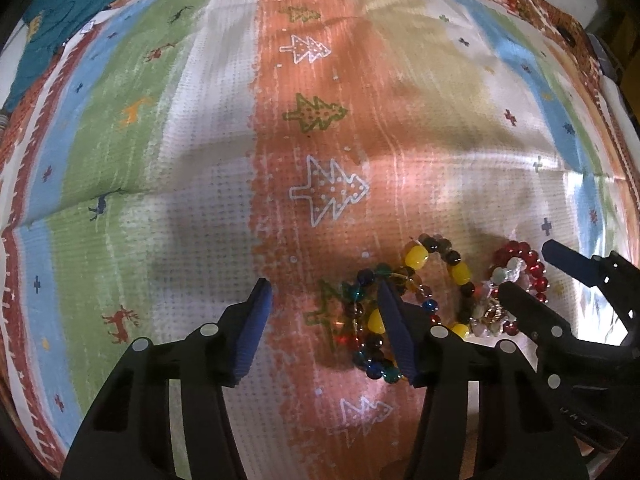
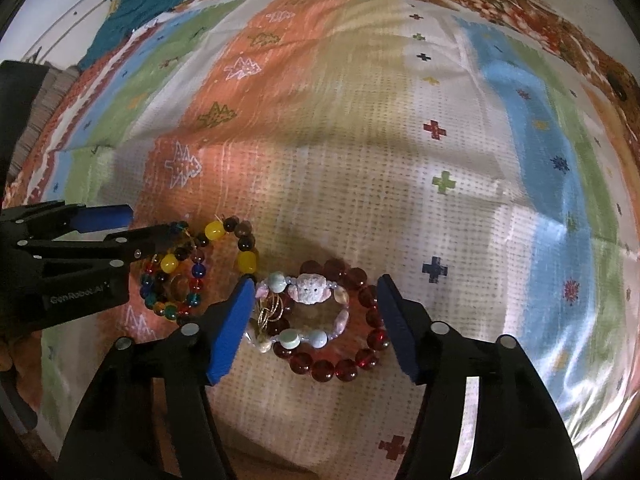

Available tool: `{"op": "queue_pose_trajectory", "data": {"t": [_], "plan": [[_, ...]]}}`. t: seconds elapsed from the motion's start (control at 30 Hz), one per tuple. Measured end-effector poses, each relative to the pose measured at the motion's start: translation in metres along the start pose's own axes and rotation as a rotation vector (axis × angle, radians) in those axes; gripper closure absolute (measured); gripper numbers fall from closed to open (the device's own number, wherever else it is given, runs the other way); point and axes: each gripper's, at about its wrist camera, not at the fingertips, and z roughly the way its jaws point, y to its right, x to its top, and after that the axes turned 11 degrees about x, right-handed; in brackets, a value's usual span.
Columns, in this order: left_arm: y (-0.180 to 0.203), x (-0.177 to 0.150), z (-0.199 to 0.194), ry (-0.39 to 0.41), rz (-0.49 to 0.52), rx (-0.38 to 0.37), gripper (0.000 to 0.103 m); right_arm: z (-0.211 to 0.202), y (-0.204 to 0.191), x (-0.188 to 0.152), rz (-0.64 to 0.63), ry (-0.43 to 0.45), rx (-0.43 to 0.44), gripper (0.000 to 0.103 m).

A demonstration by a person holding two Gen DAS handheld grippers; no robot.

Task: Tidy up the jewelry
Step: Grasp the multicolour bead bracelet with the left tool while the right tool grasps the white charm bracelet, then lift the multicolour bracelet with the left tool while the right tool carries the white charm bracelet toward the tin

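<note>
A patterned cloth [image 2: 360, 200] in orange, green, blue and white stripes with little trees and crosses covers the surface; a teal fabric [image 2: 148, 4] lies at its far left. Both grippers point steeply down. The left gripper [image 1: 326, 324] stands with jaws apart beside the multicoloured bead bracelets [image 2: 192, 268], its right pad at the beads. The right gripper [image 2: 316, 320] straddles the dark red bead bracelet [image 2: 348, 360] and pale bracelet [image 2: 312, 292], jaws apart and not pressing.

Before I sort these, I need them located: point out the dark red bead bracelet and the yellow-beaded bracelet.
dark red bead bracelet [image 2: 346, 370], right wrist view, on a bottom bead.
yellow-beaded bracelet [image 2: 247, 262], right wrist view, on a yellow bead.
</note>
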Motion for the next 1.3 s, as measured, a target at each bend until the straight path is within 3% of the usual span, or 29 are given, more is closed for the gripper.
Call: {"op": "queue_pose_trajectory", "data": {"t": [0.27,0.4,0.63,0.97,1.3], "plan": [[0.007,0.002,0.003,0.011,0.031,0.005,0.063,0.005,-0.001,0.003,-0.019,-0.012,0.007,0.059],[0.012,0.001,0.005,0.012,0.05,0.009,0.084,0.01,-0.003,0.002,-0.033,-0.034,-0.003,0.083],[0.016,0.0,0.008,0.022,0.07,0.047,0.094,0.01,-0.001,0.001,-0.031,-0.028,0.015,0.085],[0.006,0.006,0.006,0.02,0.055,0.031,0.094,-0.001,-0.003,-0.001,-0.032,-0.001,0.031,0.085],[-0.005,0.001,-0.022,0.061,0.046,0.019,0.094,-0.021,0.0,-0.002,-0.016,0.039,0.017,0.085]]}}
